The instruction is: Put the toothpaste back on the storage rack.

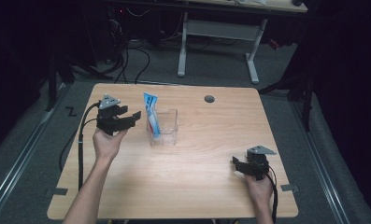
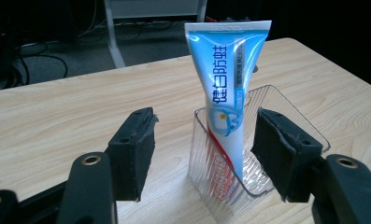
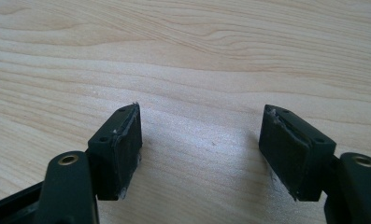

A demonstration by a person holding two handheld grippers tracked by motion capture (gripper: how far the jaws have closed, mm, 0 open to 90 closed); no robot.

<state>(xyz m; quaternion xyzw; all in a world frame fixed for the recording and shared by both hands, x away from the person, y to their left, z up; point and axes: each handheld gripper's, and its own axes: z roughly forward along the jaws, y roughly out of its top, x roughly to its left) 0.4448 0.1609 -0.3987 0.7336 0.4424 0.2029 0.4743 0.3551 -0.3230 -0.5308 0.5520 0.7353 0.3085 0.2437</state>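
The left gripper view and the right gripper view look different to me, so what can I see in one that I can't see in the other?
The left gripper view shows a blue toothpaste tube standing tilted in a clear plastic box, ahead of the left gripper, plus the floor and a white desk frame beyond the table. The right gripper view has the right gripper over bare wood, nothing between its pads. Both share the wooden table and two black jaws standing open.

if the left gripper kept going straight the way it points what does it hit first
Probably the clear plastic box holding the upright toothpaste tube: it sits right ahead of the open left gripper, its near wall between the jaws' line. Exact depth is unclear.
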